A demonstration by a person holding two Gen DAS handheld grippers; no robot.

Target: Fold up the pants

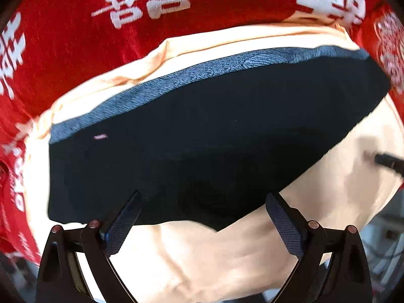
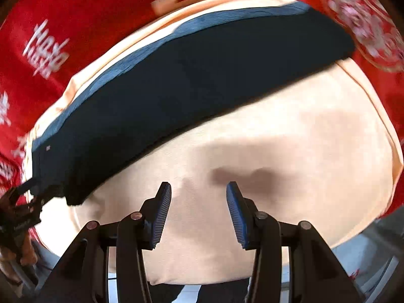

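Hovering over folded pants [image 1: 202, 139] with both jaws spread, holding nothing.
I keep the left gripper [image 1: 202, 217] at the near edge and the right gripper [image 2: 199, 202] over the peach cloth [image 2: 277, 139], ready for another fold.

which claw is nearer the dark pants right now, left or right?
Left. The left claw is open with its fingertips at the near edge of the dark pants. The right claw, also open, hovers over bare peach cloth, with the pants off to its left.

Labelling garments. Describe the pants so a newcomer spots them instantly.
On the red cloth with white lettering lies a pale peach fabric. The dark navy folded pants rest on it. Only they are dark, with a lighter blue-grey band along the far edge.
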